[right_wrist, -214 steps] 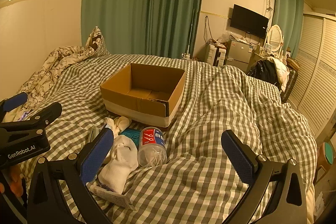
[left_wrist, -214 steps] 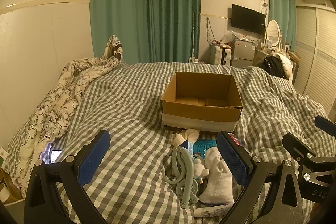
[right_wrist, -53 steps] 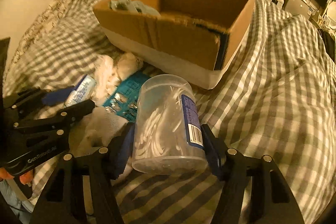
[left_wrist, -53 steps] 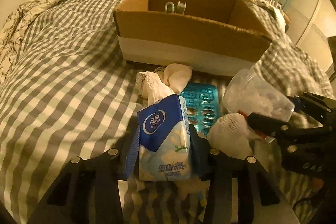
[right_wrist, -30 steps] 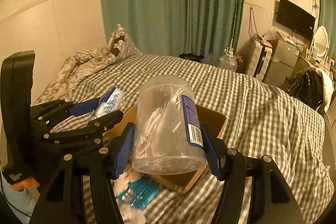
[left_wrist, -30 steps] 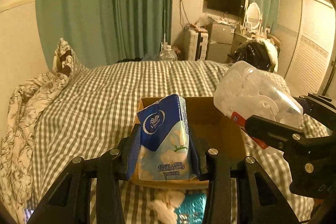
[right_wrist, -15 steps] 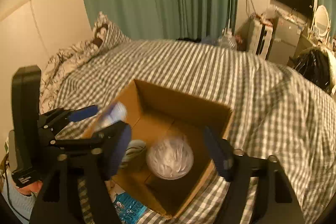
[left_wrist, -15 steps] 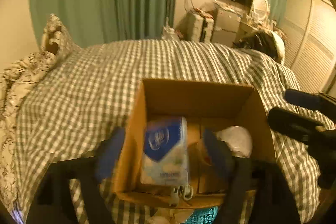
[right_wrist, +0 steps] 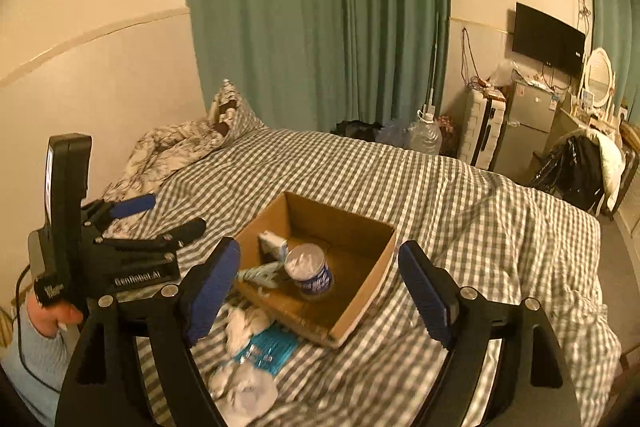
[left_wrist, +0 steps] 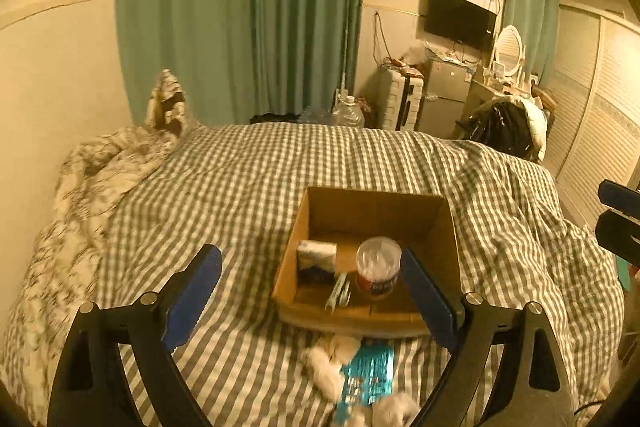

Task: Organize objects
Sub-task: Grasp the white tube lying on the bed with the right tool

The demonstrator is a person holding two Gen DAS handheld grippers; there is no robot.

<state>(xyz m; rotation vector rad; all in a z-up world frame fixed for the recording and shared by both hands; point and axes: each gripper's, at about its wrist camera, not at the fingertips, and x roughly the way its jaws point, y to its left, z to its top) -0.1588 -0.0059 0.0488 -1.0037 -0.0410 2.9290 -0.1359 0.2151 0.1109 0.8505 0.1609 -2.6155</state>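
A cardboard box (left_wrist: 376, 193) (right_wrist: 344, 215) stands open on the checked bed. Inside it lie a blue tissue pack (left_wrist: 316, 259) (right_wrist: 272, 247), a clear cotton swab jar (left_wrist: 378, 267) (right_wrist: 310, 269) and a grey-green clip (left_wrist: 340, 293) (right_wrist: 260, 273). My left gripper (left_wrist: 309, 253) (right_wrist: 170, 214) hovers above and in front of the box, its jaws opening with nothing between them. My right gripper (right_wrist: 318, 249) (left_wrist: 618, 223) hovers likewise, jaws opening and empty. A teal blister pack (left_wrist: 366, 375) (right_wrist: 266, 349) and white socks (left_wrist: 332, 359) (right_wrist: 244, 387) lie on the bed before the box.
A floral quilt (left_wrist: 100, 187) is bunched along the bed's left side by the wall. Green curtains (left_wrist: 248, 15), a small fridge (right_wrist: 532, 123) and a chair with dark clothes (left_wrist: 504, 131) stand beyond the bed. A hand (right_wrist: 52, 315) holds the left gripper.
The tissue pack and the jar were let go and now lie in the box. Both grippers opened wide and drew back and up from the box.
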